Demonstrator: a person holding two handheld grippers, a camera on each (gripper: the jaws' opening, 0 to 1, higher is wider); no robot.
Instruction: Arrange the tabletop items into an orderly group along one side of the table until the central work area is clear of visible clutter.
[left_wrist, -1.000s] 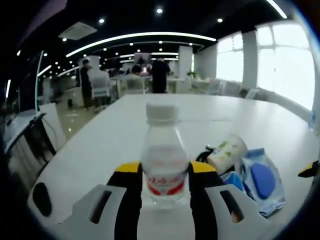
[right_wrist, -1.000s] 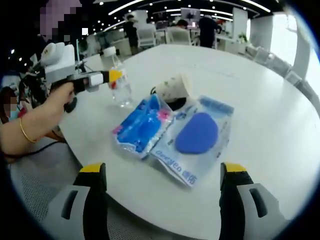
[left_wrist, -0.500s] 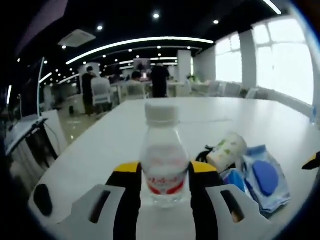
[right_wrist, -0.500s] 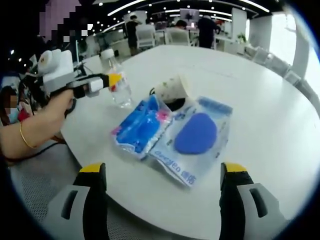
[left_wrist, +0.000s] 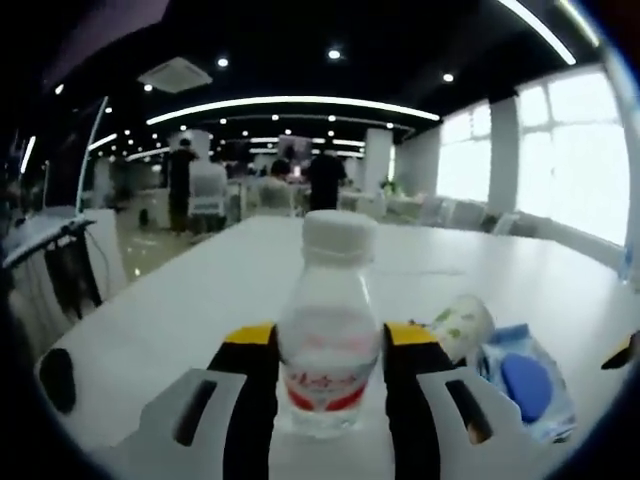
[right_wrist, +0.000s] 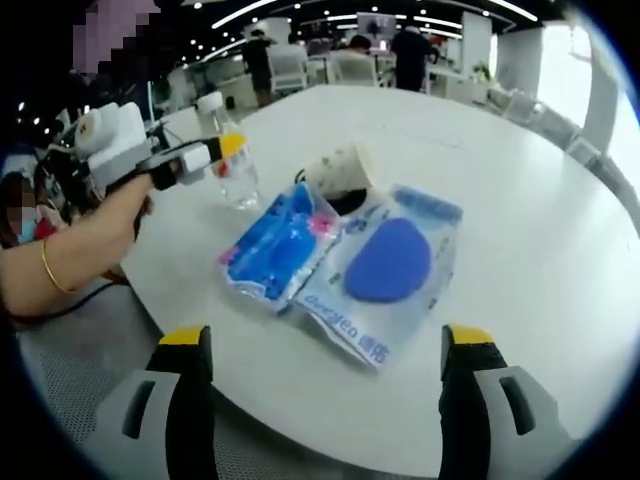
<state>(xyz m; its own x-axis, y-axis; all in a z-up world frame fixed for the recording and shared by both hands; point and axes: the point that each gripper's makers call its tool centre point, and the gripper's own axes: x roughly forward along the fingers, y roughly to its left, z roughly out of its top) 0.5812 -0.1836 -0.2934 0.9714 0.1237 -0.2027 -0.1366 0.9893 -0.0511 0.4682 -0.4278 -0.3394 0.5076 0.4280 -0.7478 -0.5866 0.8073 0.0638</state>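
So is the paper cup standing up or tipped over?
Tipped over. The paper cup lies on its side on the table, touching the blue packets, its side wall facing up in both views.

You will find no legible text — the red label on the water bottle (left_wrist: 328, 345) and the print on the blue packets (right_wrist: 385, 275) are too blurred.

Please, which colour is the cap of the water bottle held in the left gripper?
White. The cap of the water bottle shows best in the left gripper view.

one water bottle (left_wrist: 328, 345), one paper cup (right_wrist: 341, 170), two blue packets (right_wrist: 391, 267)
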